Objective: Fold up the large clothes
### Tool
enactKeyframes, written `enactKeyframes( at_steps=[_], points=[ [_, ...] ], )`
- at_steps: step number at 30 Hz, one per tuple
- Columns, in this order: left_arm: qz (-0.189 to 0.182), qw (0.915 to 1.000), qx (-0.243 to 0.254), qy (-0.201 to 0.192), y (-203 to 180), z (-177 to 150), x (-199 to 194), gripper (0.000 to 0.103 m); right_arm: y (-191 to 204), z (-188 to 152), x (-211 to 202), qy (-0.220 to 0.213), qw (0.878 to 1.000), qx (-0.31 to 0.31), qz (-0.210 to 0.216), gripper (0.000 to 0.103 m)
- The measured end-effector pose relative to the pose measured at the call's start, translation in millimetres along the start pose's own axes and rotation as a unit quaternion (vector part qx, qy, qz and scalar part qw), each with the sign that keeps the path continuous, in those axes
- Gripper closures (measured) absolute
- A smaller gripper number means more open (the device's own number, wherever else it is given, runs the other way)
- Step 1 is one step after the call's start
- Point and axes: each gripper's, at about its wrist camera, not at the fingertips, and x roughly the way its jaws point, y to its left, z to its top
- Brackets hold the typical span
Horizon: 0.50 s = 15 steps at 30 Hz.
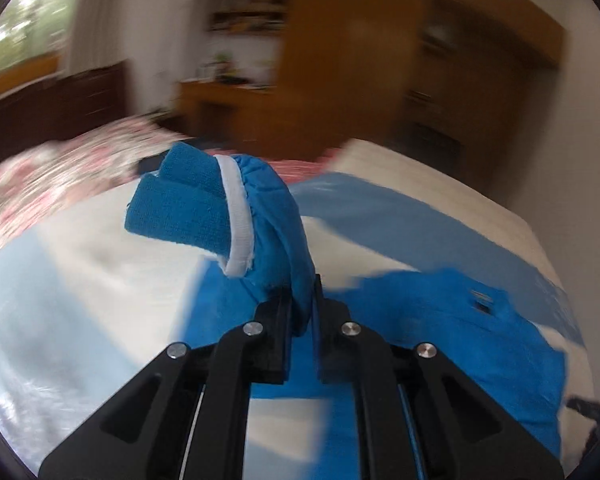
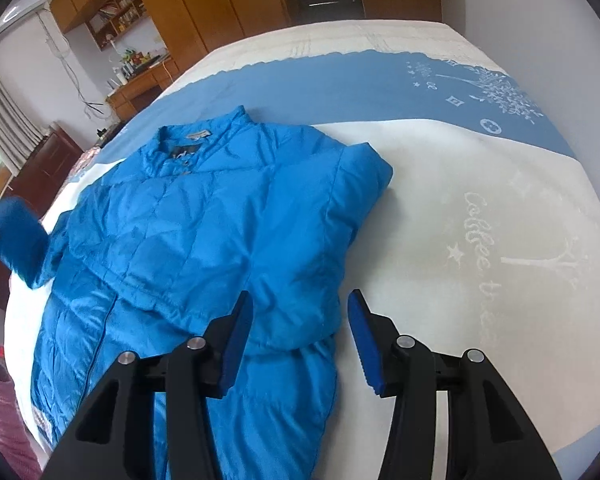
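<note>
A bright blue padded jacket [image 2: 204, 232] lies flat on the bed, collar toward the far side. Its right sleeve is folded in over the body. My left gripper [image 1: 302, 320] is shut on the other sleeve's cuff [image 1: 204, 208], a blue knit cuff with a white trim band, and holds it lifted above the bed; the raised cuff shows at the left edge of the right wrist view [image 2: 16, 236]. My right gripper [image 2: 298, 312] is open and empty, hovering over the jacket's right lower edge.
The bed cover [image 2: 480, 208] is white with blue bands and a tree print. A floral quilt [image 1: 60, 176] lies at the bed's far left. Wooden wardrobes [image 2: 220, 0], a desk [image 2: 140, 84] and a dark dresser [image 2: 44, 168] line the walls.
</note>
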Motion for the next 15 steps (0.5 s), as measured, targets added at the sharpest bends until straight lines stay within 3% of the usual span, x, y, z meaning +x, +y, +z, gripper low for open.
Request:
enactKeyframes(
  at_steps=[3,7,11,15],
  points=[
    [-0.047,0.9978,0.047,0.007,-65,-7,5,0.097,0,-4,-7,-0.005,1.0,-0.002,0.003,0.053],
    [-0.106,0.9882,0.104,0.035,-150,-24,23,0.097,-2,-6,-10,-0.01,1.0,-0.001,0.004,0.053],
    [-0.137,0.9772,0.141,0.081,-205,-57,54,0.097,-6,-7,-5,-0.008,1.0,0.005,0.011,0.053],
    [-0.153,0.9652,0.158,0.141,-231,-90,95,0.097,-6,-9,1,-0.002,1.0,0.005,0.013,0.053]
  ],
)
